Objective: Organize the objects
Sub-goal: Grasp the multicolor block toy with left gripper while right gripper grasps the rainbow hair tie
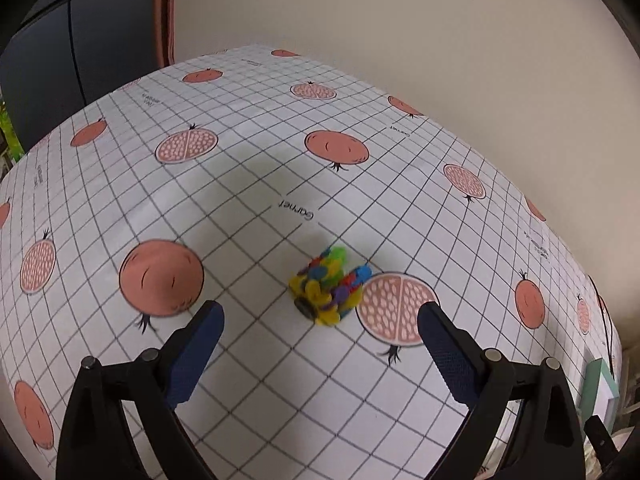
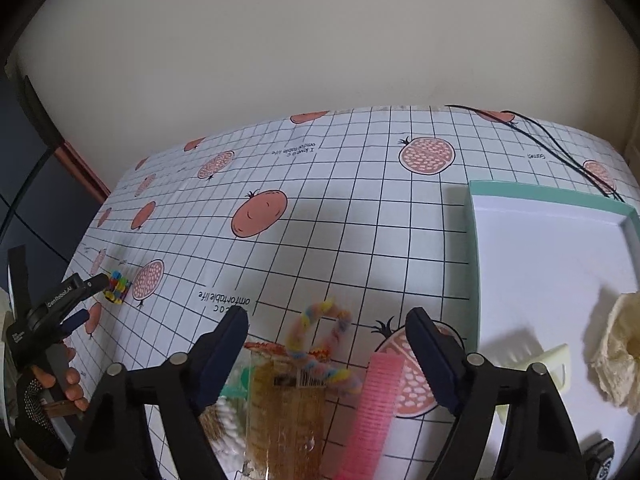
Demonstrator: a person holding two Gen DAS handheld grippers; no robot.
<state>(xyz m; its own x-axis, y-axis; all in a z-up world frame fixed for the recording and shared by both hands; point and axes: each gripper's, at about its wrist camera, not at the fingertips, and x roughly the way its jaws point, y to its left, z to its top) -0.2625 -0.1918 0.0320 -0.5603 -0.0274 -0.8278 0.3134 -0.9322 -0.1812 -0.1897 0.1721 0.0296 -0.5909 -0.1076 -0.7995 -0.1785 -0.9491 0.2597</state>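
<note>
Right now both grippers hang over a table w/ a grid cloth (image 1: 248, 184) printed w/ pomegranates. Left gripper (image 1: 320, 316): jaws spread wide, nothing between them. Just ahead of its tips sits a small clump of colourful plastic discs (image 1: 328, 286), alone on the cloth, touching the edge of a cut-pomegranate print. In the right wrist view that same clump (image 2: 117, 287) shows far left, w/ the left gripper's tip right beside it & a hand (image 2: 60, 384) in a dark mesh glove on the handle.

Right gripper (image 2: 326, 320): also spread apart, holding nothing. Below & between its fingers lies a pile: pastel fuzzy pipe cleaner (image 2: 320, 344), pink comb (image 2: 370, 412), clear packet w/ brownish contents (image 2: 286, 412), cotton swabs (image 2: 226, 424).

To the right, a white tray w/ mint rim (image 2: 474, 256) rests on the cloth; inside it a cream knitted item (image 2: 616, 356) & a pale yellow clip-like piece (image 2: 554, 364).
</note>
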